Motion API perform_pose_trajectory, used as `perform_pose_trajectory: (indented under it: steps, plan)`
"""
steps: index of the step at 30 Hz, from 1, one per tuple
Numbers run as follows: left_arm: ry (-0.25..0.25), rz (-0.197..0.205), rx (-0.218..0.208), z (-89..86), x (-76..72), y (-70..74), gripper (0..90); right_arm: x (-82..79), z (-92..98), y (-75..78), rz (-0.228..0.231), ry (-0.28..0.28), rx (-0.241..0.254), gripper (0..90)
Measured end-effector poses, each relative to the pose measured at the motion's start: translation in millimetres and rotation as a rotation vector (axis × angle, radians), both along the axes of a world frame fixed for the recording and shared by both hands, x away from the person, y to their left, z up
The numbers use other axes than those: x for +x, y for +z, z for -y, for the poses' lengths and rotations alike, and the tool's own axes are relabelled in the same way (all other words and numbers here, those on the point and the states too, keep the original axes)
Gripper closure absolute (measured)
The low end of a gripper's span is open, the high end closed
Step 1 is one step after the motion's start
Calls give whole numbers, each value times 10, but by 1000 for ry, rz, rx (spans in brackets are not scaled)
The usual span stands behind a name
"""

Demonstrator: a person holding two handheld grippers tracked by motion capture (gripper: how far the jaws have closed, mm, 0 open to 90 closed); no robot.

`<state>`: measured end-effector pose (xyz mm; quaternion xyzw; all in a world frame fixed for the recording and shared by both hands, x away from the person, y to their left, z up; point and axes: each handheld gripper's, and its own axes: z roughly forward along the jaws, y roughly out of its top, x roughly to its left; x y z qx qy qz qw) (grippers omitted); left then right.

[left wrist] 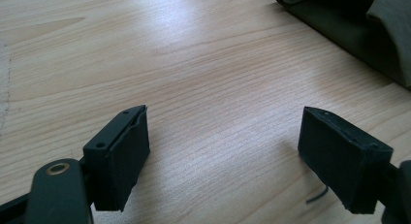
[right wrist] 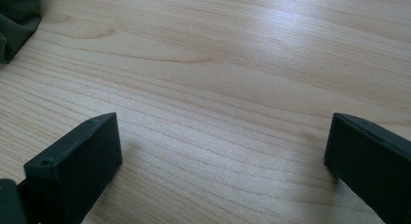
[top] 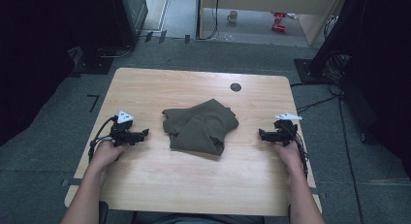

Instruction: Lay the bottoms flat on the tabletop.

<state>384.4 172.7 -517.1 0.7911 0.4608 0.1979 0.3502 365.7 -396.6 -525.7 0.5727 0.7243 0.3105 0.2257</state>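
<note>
The fingers of the left gripper (top: pixel 144 133) and right gripper (top: pixel 262 134) are spread wide over the counter (top: pixel 145 175), nothing held, the olive cloth (top: pixel 201 126) untouched between them

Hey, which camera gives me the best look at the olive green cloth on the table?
The high view: the whole crumpled cloth lies between both grippers. The left gripper view catches its edge at top right; the right gripper view, a corner at top left.

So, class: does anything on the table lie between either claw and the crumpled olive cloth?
Nothing visible does. The left claw and right claw both stand open on either side of the olive cloth, with only bare table between each claw and the cloth.
</note>
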Motion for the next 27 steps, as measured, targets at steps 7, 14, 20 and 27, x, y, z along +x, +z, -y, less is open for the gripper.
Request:
perform_pose_trajectory:
  steps: [7, 14, 20, 27]
  plan:
    - [65, -15, -80, -88, 26, 4, 183, -29, -36, 1, -1, -49, 1, 0]
    - [60, -6, -36, -33, 35, 2, 180, -15, -46, 1, 3, -46, 2, 6]
    - [14, 0, 15, -5, 42, 3, 179, -24, -54, 30, 22, 4, 9, 155]
    - [-16, -38, 2, -19, 85, 60, 221, -4, -96, 108, -8, 37, 7, 270]
